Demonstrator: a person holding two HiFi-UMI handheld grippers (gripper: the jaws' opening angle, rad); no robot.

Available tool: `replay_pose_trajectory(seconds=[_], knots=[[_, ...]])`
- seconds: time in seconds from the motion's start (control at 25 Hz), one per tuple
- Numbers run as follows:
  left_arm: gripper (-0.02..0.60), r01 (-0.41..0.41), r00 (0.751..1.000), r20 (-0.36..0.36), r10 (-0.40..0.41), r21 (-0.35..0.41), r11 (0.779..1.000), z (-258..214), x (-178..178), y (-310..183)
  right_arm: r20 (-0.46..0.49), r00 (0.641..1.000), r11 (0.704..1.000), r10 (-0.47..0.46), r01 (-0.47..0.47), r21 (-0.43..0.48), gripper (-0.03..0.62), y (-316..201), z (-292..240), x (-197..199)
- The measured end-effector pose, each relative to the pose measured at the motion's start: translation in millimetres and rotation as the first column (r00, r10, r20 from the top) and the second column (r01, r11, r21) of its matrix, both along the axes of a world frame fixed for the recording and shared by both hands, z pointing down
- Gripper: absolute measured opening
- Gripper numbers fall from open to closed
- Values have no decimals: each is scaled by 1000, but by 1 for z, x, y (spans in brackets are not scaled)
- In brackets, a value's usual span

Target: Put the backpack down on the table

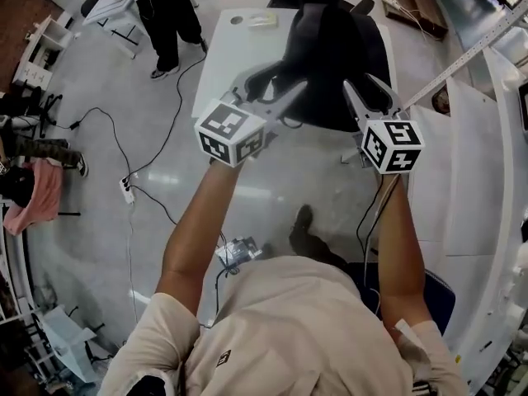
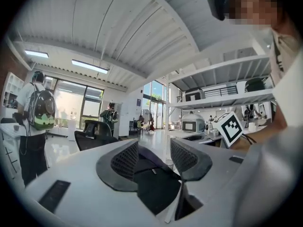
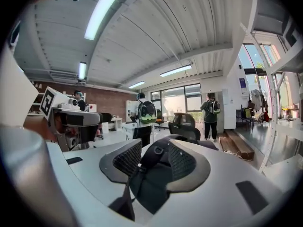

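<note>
The table (image 1: 216, 60) is white and stands on a shiny grey floor (image 1: 99, 97). Beyond its left side a person (image 1: 169, 19) in dark trousers is standing, and a thin black cable (image 1: 153, 143) runs over the floor from there to a white power strip (image 1: 126, 190). A pink cloth (image 1: 37, 200) hangs at the far left. On the far edge of the table lies a small pale object (image 1: 262, 19), well apart from everything else. A black office chair (image 3: 185, 123) stands behind the table, on the side away from the grippers.

The backpack (image 1: 334, 48) lies on the table and takes up its right half, and its near side reaches the near edge. It is black and soft, and it sags rather than stands. A strap (image 3: 152, 151) with a small ring on it comes up toward the right gripper.

The left gripper (image 1: 276, 97) is at the near left part of the backpack. Its jaws stand apart, and between them only the dark fabric further on is seen (the pads do not press on it). The right gripper (image 1: 369, 93) is at the near right part. Its jaws are also spread: the strap passes between them but is not pinched.
</note>
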State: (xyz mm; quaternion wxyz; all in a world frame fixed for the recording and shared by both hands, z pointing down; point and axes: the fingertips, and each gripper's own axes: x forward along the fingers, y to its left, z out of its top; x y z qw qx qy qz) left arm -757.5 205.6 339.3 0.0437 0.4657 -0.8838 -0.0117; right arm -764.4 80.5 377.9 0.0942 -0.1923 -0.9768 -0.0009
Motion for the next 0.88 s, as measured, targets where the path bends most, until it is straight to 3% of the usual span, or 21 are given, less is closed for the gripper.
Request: replay_pose_trajectory(seconds=[0.04,0.12,0.28,0.4,0.64,0.88], knots=[[207,-9,1000,15,8,5,1000,-7,17,8,15,1000,1000,-19,19,-3,173,14,-7,15],[157,-19,999,46,18,18,1000,-20,51,24,53,997,998,-60,61,-8,54,40,-23,47],[69,-29,994,110,24,43,999,-50,120,59,123,984,991,-130,130,6,40,90,-60,112],[40,-51,987,153,42,60,997,-69,173,82,153,974,986,-164,162,22,38,125,-81,166],[21,-97,979,187,81,82,992,-97,263,104,174,964,980,-200,194,52,37,165,-107,261],[21,-131,975,191,114,80,988,-109,331,91,186,960,978,-211,206,43,37,159,-123,334]])
